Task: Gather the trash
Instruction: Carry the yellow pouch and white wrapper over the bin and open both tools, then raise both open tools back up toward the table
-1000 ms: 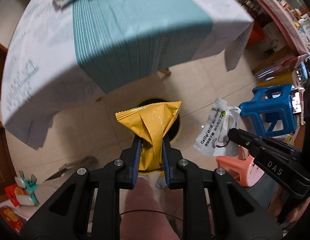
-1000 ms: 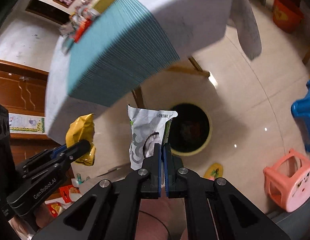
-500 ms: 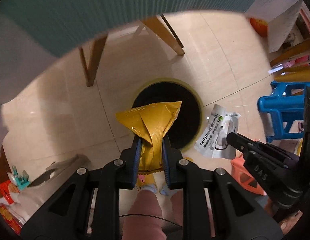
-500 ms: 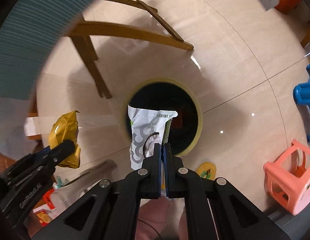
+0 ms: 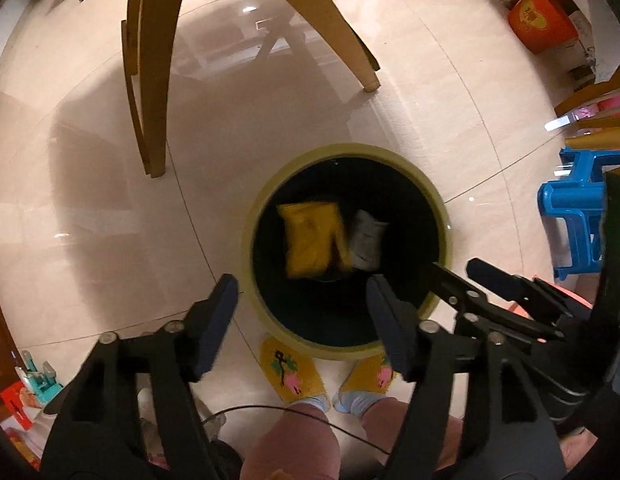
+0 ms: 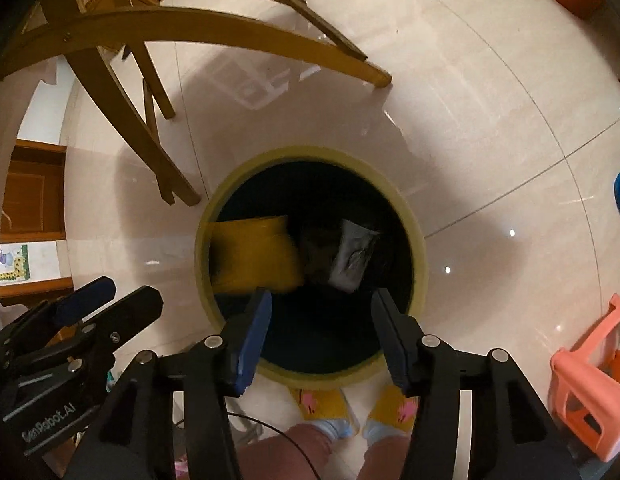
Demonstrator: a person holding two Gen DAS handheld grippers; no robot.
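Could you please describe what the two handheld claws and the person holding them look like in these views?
Both the left claw and the right claw are matte black angular frames with silver pivot screws and blue pads inside each finger. The left one carries white "GenRobot.AI" lettering on its side. A thin black cable loops beneath each. The person wears pink trousers, light blue socks and yellow flowered slippers.

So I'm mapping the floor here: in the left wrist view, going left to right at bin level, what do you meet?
Yellow wrapper → grey-white packet, both inside the bin → blue stool.
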